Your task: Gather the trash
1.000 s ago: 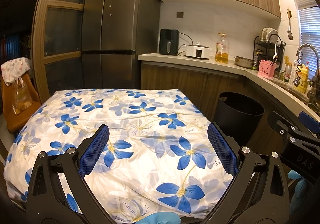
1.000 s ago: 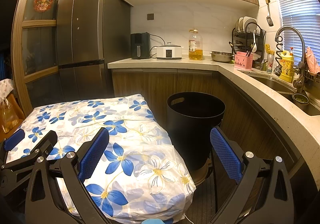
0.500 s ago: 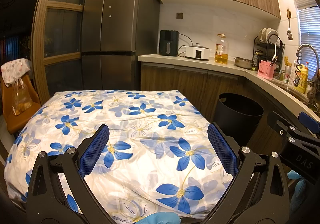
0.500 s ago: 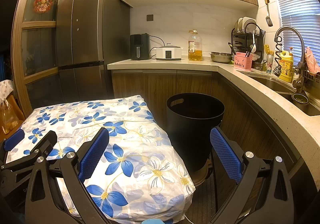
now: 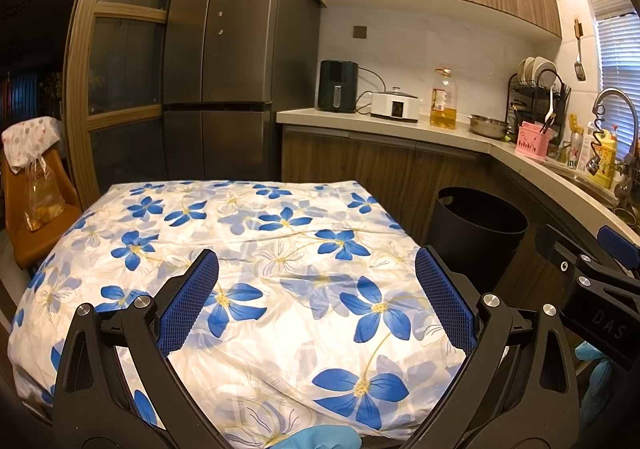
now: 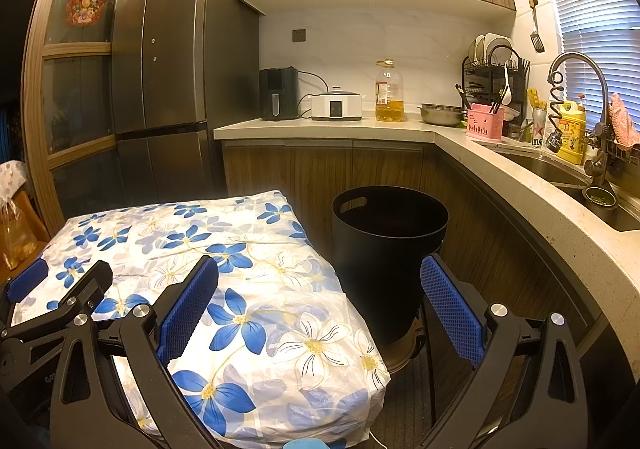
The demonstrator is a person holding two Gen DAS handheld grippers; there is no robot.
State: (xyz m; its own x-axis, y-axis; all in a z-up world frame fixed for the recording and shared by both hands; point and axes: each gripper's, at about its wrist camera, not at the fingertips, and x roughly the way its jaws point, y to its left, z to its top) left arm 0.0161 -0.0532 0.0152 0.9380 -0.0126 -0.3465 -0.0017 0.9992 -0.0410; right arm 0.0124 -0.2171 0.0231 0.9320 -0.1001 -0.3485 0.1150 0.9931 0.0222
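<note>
Ahead, the black bin (image 6: pixel 390 249) stands between the gaping right tongs (image 6: pixel 320 307), right of the equally wide left tongs (image 5: pixel 316 305).

Black bin (image 6: pixel 390 249) stands beside the flower-clothed table (image 6: pixel 256 281).
</note>
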